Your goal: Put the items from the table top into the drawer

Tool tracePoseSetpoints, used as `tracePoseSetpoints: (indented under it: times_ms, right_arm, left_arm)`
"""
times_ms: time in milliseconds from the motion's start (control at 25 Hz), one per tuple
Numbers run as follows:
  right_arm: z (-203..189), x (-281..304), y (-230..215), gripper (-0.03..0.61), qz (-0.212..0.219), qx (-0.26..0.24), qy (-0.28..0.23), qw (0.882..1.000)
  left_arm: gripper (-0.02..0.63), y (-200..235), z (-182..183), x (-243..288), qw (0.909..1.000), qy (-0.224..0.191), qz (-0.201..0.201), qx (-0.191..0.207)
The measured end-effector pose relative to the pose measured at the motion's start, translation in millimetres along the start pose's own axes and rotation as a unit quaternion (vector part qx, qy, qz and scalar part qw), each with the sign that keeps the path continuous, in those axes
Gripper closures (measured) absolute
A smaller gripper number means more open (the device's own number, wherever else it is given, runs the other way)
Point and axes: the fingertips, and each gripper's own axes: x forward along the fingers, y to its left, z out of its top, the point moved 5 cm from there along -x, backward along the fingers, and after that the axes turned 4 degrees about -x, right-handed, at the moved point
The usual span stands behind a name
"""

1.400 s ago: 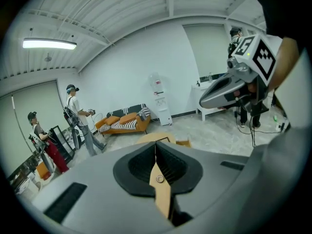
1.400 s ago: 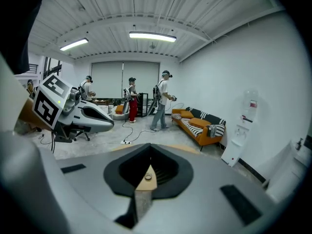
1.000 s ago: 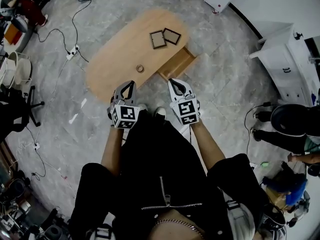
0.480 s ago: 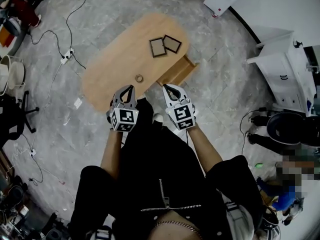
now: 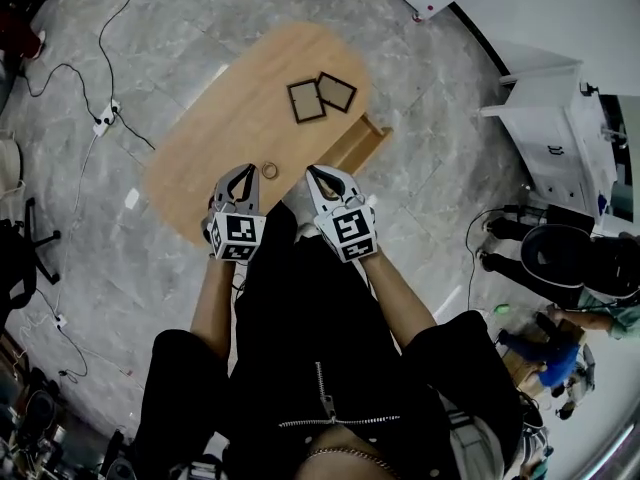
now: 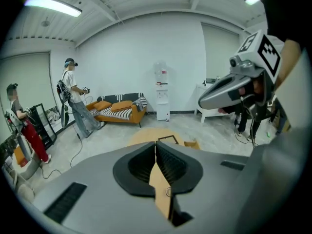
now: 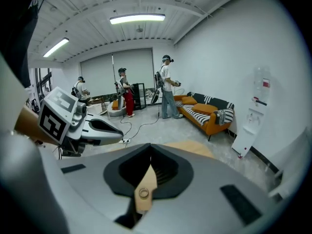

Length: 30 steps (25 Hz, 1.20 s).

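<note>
We held the left gripper (image 5: pixel 240 171) and the right gripper (image 5: pixel 318 173), jaws closed and empty, above the near edge of the oval wooden tabletop (image 5: pixel 215 133). The small tan ring (image 5: pixel 270 170) lay there. Two dark square frames (image 5: pixel 306 101) lay at the far edge, near the open wooden drawer (image 5: pixel 357 145).

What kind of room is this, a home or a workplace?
Probably a lab-like workplace: cables trail over the stone floor, several people stand wearing headgear, and an orange sofa and water dispenser line the wall.
</note>
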Motion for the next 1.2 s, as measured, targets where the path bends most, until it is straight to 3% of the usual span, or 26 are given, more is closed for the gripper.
tracePoseSetpoints:
  times_ms: [320, 600, 800, 1200]
  right_arm:
    - [-5, 37, -17, 0.568, 0.009, 0.011, 0.012, 1.000]
    - [-21, 68, -32, 0.568, 0.020, 0.019, 0.007, 1.000]
    - [-48, 92, -24, 0.568, 0.068, 0.023, 0.017, 0.997]
    - [-122, 129, -9, 0.568, 0.093, -0.001, 0.058, 0.994]
  left_arm:
    - [0.598, 12, -2, 46, 0.9997, 0.012, -0.021, 0.000]
    - [0.598, 18, -13, 78, 0.9997, 0.023, -0.007, -0.008]
    - [0.598, 23, -37, 88, 0.9987, 0.030, 0.027, -0.032]
    - [0.600, 20, -99, 122, 0.9975, 0.039, 0.039, -0.045]
